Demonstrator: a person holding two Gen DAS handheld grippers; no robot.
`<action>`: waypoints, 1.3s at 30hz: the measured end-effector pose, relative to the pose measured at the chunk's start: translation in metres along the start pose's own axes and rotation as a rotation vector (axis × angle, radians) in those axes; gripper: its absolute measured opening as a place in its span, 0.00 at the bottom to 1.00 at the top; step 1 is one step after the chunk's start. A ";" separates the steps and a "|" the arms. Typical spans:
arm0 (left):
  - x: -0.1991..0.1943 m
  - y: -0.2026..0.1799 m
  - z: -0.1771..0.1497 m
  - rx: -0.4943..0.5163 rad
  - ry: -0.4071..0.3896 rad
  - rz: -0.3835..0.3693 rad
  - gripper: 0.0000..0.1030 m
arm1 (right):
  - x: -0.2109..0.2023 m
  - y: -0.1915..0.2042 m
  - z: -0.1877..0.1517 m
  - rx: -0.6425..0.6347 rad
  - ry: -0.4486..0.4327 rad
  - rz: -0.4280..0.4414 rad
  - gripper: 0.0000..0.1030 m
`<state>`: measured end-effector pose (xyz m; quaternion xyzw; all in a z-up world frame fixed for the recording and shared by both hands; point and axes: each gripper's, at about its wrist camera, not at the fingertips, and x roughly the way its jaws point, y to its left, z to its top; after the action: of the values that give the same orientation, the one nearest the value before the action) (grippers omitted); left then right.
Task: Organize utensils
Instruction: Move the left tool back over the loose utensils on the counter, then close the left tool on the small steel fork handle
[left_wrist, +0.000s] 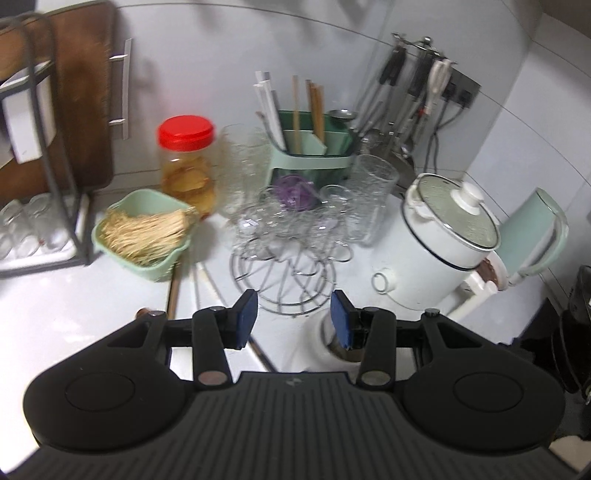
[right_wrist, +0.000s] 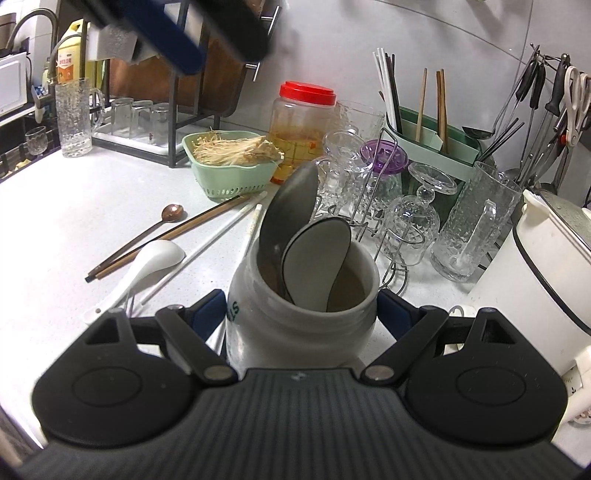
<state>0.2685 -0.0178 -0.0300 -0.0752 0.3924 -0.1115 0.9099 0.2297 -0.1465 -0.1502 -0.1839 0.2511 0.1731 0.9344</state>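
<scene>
On the white bench (right_wrist: 55, 221), loose chopsticks (right_wrist: 166, 236), a white spoon (right_wrist: 147, 262) and a copper spoon (right_wrist: 171, 212) lie left of the ceramic jar (right_wrist: 295, 317), which the right tongs (right_wrist: 301, 308) straddle, pads apparently touching its sides. The left tongs (left_wrist: 293, 317) hang spread and empty. A knock could tip the jar into the crowded glasses (right_wrist: 413, 218). Grey tiled wall behind.

White tiled wall (left_wrist: 229, 33) behind a speckled white countertop (right_wrist: 74, 221), with a faucet (right_wrist: 27, 22) at far left, evenly lit
</scene>
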 end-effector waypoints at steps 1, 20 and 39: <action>-0.001 0.005 -0.003 -0.014 0.000 0.012 0.48 | 0.000 0.001 0.000 0.003 0.003 -0.004 0.88; 0.000 0.080 -0.079 -0.219 0.034 0.123 0.48 | -0.001 0.003 0.001 0.018 0.012 -0.030 0.88; 0.079 0.091 -0.131 -0.308 0.210 0.036 0.29 | 0.002 0.004 0.006 0.013 0.056 -0.032 0.88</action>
<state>0.2385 0.0428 -0.1952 -0.1947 0.4991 -0.0411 0.8434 0.2319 -0.1401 -0.1472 -0.1865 0.2754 0.1511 0.9309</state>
